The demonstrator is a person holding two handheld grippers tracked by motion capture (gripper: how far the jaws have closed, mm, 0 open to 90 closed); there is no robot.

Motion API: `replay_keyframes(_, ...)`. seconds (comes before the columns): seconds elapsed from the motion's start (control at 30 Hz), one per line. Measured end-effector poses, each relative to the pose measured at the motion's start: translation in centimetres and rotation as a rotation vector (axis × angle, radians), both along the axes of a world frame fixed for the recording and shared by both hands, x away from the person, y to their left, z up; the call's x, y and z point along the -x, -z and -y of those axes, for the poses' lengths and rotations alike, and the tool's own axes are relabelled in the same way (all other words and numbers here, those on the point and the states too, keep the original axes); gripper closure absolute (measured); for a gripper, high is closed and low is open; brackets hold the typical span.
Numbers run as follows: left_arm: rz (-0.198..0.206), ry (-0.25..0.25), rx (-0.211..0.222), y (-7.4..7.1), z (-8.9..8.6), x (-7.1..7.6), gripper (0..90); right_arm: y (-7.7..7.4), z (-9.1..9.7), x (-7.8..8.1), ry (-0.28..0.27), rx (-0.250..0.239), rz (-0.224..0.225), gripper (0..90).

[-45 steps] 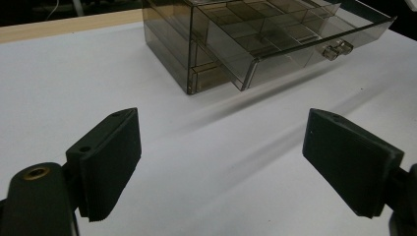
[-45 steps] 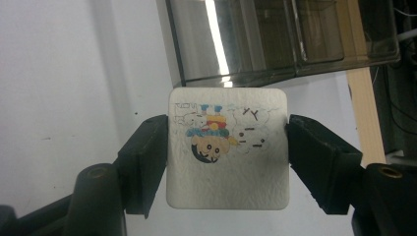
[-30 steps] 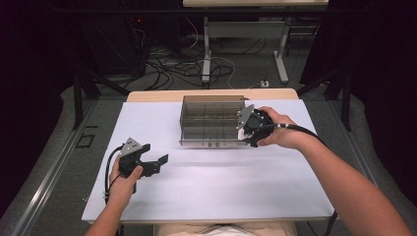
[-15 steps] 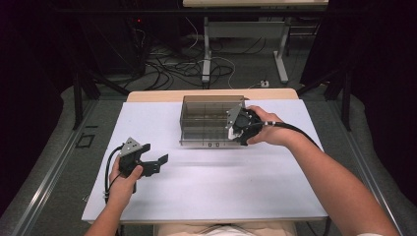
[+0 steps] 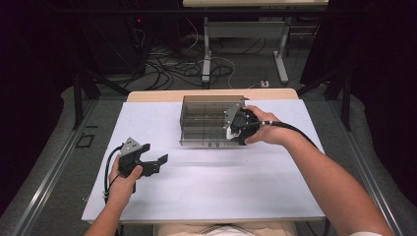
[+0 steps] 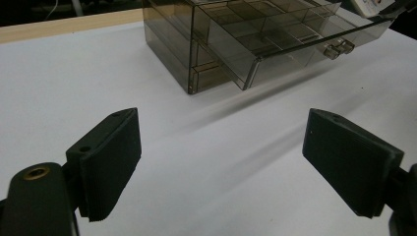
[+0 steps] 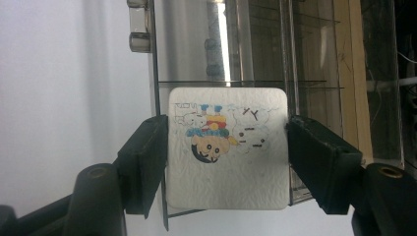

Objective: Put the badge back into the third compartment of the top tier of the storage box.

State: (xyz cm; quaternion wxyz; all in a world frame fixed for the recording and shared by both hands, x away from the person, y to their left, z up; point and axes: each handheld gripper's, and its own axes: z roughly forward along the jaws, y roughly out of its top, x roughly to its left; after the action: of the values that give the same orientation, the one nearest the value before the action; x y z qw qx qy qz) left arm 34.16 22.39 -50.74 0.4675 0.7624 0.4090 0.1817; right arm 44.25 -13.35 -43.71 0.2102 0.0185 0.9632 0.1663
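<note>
one small white card [image 7: 227,147] with a cartoon drawn on it, pinched by its two opposite edges between the pads of the right gripper [image 5: 235,129], face bare to that gripper's camera. held at the 3 o'clock end of the smoky clear box [image 5: 206,123], over the pulled-out drawer [image 6: 295,44] and its dividers; in the right gripper view, drawer knobs [image 7: 137,34] at 11 o'clock from the card. cannot tell whether touching the drawer or just above it. looks light and thin, with a pebbled, slightly rough face, so probably not slippery; likely stiff enough to keep flat under an edge grip, yet apt to bow or pop out if squeezed harder. best kept by the edges as now, mid-side, square to the pads, leaving the lower edge free to slip between dividers. box plastic thin and rigid, probably light enough to slide on the white table [image 5: 221,187] if nudged. left gripper [image 5: 156,155] at 8 o'clock on the table, well apart from the box, jaws spread with nothing between them, pointed toward the drawer front.
</note>
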Motion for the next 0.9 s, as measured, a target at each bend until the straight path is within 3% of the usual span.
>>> replay_keyframes(0.9, 0.001, -0.002, 0.002, -0.03, -0.03, 0.03, 15.2, 0.18, -0.23, -0.27, 0.002, -0.006, -0.017, 32.9)
